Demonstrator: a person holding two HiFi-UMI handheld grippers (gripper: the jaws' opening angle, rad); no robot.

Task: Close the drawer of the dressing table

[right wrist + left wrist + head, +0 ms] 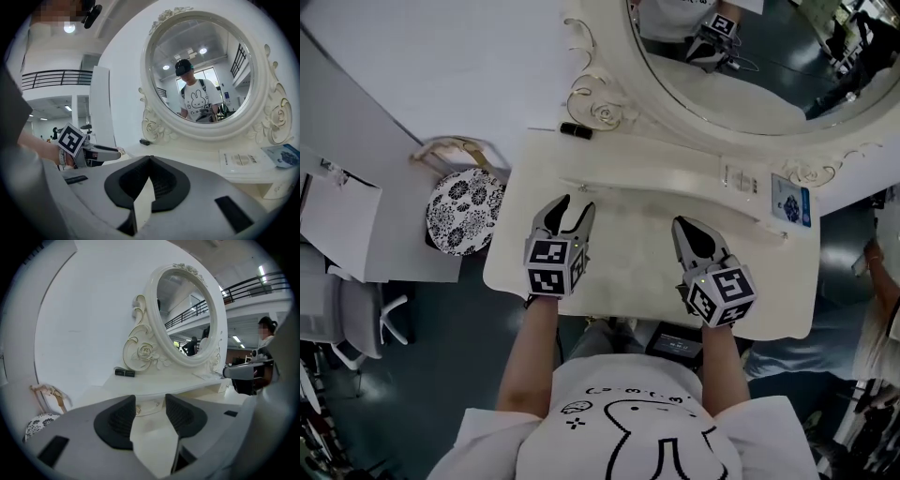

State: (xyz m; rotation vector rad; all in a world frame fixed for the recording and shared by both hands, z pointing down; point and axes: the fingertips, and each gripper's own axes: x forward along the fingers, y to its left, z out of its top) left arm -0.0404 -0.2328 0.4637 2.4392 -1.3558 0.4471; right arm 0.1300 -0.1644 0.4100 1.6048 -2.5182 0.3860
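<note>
The cream dressing table (628, 258) lies below me, with a raised shelf (675, 187) under its round mirror (750, 84). My left gripper (577, 204) hovers over the left half of the top; its jaws stand apart with nothing between them. In the left gripper view, past the left gripper (150, 404), a small drawer front (146, 407) with a gold knob shows under the shelf; I cannot tell whether it stands out. My right gripper (680, 223) hovers over the right half of the top. The right gripper (150, 159) has its pads meeting at the tips, holding nothing.
A small black tube (576, 130) lies at the shelf's back left. A white card (739, 178) and a blue leaflet (790, 200) lie at its right. A stool with a floral cushion (465, 210) stands left of the table, by a white desk (337, 225).
</note>
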